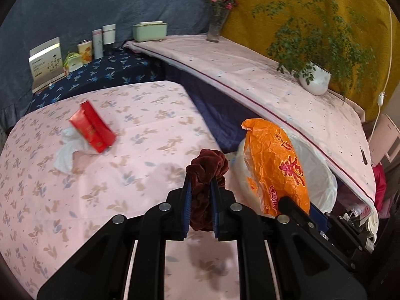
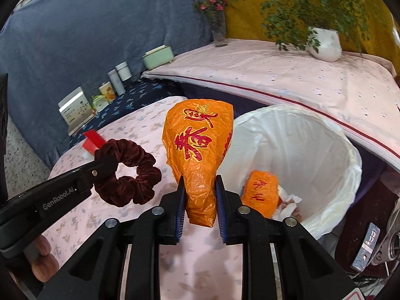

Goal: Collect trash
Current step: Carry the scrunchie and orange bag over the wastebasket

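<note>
My left gripper [image 1: 201, 182] is shut on a dark red velvet scrunchie [image 1: 207, 167] and holds it above the pink floral table [image 1: 112, 187]. The scrunchie also shows in the right wrist view [image 2: 130, 177]. My right gripper [image 2: 200, 187] is shut on an orange plastic wrapper [image 2: 197, 147] with red characters, held beside the white-lined trash bin [image 2: 325, 135]. The bin holds another orange wrapper [image 2: 261, 190] and crumpled tissue [image 2: 287, 202]. A red box [image 1: 92, 126] lies on a white tissue [image 1: 67, 150] at the table's far left.
A higher pink-covered shelf [image 1: 250, 75] behind the bin carries a potted plant [image 1: 315, 77] and a flower vase [image 1: 216, 25]. A dark blue floral surface [image 1: 105, 72] holds a card box, tins, bottles and a green container [image 1: 150, 31].
</note>
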The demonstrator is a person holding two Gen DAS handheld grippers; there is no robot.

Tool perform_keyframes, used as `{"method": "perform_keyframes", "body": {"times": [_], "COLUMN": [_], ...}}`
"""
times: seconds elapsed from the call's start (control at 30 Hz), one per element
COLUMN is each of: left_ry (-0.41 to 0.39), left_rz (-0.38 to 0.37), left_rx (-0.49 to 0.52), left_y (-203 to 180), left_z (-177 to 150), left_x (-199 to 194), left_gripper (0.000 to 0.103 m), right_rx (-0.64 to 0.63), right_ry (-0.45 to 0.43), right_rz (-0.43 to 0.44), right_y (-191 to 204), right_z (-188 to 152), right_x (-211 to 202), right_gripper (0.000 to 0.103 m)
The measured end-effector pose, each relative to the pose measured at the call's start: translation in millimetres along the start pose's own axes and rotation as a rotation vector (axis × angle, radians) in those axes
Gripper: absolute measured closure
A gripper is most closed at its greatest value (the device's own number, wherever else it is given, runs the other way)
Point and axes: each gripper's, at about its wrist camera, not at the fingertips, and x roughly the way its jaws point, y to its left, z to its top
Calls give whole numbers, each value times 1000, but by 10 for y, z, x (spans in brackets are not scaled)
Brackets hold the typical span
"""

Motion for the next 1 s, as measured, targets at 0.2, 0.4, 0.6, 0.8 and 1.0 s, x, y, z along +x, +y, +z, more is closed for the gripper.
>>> {"method": "perform_keyframes", "body": {"times": [0.2,0.4,0.6,0.8,1.0], "left_ry": [9,19,30,35,29], "left_rz": [-39,-66,-88,-100,-83], "left_rx": [42,83,118,128,102], "left_y": [-328,-597,-819,-934,-889], "left_z": [44,77,100,98,99], "left_x": [105,197,287,363,394], "left_gripper": [90,90,90,88,66], "right_rx": [44,81,101,115,135], "right_ry": [-9,-13,-12,-8,-19], "right_rz": [-39,-70,-92,-110,-127], "right_y": [-340,-603,-774,-892,-943], "right_z": [32,50,40,52,34], "right_x": [-21,-22,-21,12,29], "right_gripper": [82,82,82,76,63]}}
